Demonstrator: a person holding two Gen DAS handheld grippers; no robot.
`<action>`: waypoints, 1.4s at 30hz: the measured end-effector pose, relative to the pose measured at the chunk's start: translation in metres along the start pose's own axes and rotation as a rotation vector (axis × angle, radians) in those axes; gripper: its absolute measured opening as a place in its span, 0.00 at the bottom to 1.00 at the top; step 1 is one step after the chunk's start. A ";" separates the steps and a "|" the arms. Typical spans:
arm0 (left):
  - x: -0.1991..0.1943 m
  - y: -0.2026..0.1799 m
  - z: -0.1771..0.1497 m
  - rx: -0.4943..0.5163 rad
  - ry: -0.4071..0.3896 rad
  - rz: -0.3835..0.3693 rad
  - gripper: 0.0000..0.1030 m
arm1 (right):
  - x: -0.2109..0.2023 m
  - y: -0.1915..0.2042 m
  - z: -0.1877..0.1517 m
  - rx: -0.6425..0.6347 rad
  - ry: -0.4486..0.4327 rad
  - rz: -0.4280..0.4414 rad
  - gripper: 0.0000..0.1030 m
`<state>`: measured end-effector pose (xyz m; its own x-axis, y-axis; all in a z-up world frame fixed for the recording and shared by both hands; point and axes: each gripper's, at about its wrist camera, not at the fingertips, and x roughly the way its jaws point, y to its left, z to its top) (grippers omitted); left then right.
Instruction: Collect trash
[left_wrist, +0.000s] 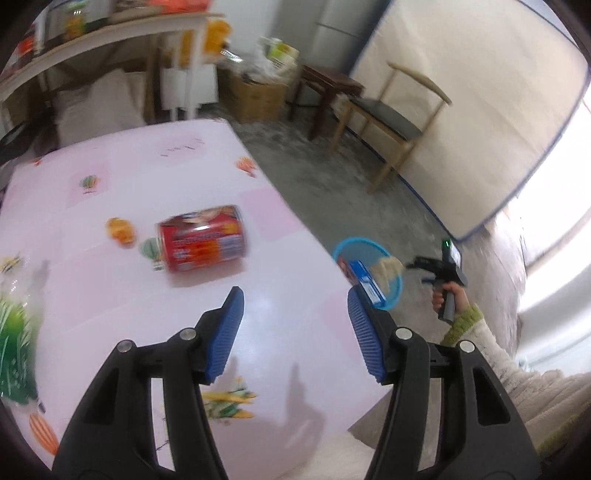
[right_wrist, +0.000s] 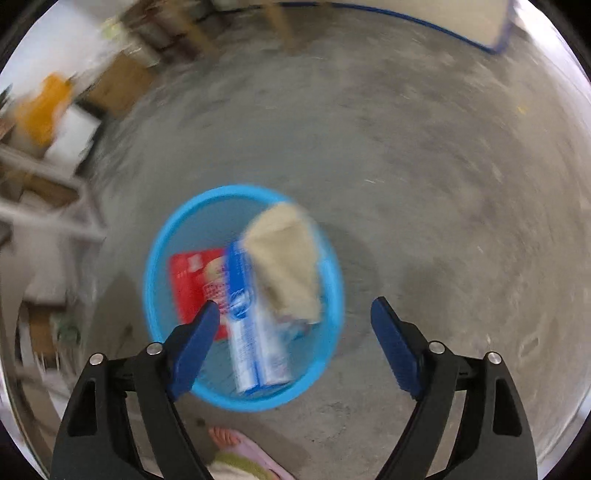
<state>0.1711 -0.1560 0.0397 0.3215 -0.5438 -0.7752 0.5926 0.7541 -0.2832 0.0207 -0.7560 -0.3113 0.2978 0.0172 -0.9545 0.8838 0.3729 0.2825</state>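
Note:
A red drink can (left_wrist: 202, 238) lies on its side on the pink tablecloth (left_wrist: 122, 177). My left gripper (left_wrist: 293, 299) hovers open over the table's near right part, nothing between its blue pads. On the floor a blue basket (right_wrist: 184, 221) holds a red packet (right_wrist: 192, 280), a blue-and-white box (right_wrist: 247, 332) and a beige crumpled piece (right_wrist: 284, 258). My right gripper (right_wrist: 295, 310) points down over the basket, jaws wide apart and empty. In the left wrist view the basket (left_wrist: 395, 291) shows beside the table, with the right gripper's body (left_wrist: 441, 267) in a hand.
A green-printed plastic bag (left_wrist: 14, 332) lies at the table's left edge. A wooden chair (left_wrist: 384, 114), a stool (left_wrist: 328, 88), a cardboard box (left_wrist: 255, 96) and a shelf (left_wrist: 92, 37) stand on the concrete floor (right_wrist: 424, 147). A slippered foot (right_wrist: 240, 446) is near the basket.

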 end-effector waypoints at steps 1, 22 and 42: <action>-0.005 0.007 -0.001 -0.015 -0.014 0.010 0.54 | 0.008 -0.005 0.004 0.030 0.022 0.016 0.70; -0.022 0.070 -0.041 -0.177 -0.054 0.034 0.54 | 0.064 0.053 -0.018 -0.356 -0.094 -0.505 0.66; -0.058 0.114 -0.124 -0.193 -0.143 0.142 0.70 | -0.244 0.224 -0.217 -0.831 -0.481 0.084 0.79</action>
<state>0.1287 0.0066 -0.0176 0.5002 -0.4640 -0.7311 0.3871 0.8751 -0.2905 0.0679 -0.4751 -0.0361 0.6280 -0.2391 -0.7406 0.3701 0.9289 0.0139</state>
